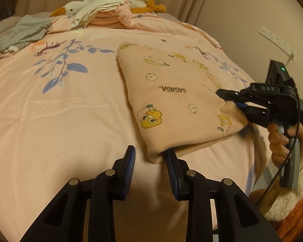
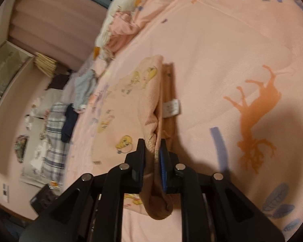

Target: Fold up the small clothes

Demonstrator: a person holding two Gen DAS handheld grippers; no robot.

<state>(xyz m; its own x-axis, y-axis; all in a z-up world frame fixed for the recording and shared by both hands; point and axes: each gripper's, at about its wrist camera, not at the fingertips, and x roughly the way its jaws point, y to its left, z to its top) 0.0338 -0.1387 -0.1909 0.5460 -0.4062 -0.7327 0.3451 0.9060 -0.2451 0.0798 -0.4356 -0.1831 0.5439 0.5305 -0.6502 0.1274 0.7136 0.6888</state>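
Currently: folded peach garment [image 1: 171, 100] with cartoon duck prints, flat on the pink bedspread [image 1: 60, 121], toward its right half. Left gripper [image 1: 150, 161] parted, nothing between the fingers; right finger tip at the garment's near corner, contact not clear. Right gripper [image 2: 152, 151] clenched on the garment's right edge, fabric bunched between both fingers; white label [image 2: 171, 107] exposed just beyond, at the garment's edge. Seen from the left wrist view: right gripper [image 1: 232, 100] at the garment's right edge, handle gripped by a hand [image 1: 278, 141]. Far end of bed: goose plush [image 1: 74, 8], pile of cream and pink clothes [image 1: 111, 16], grey garment [image 1: 26, 32] to the left, well apart from the folded one.
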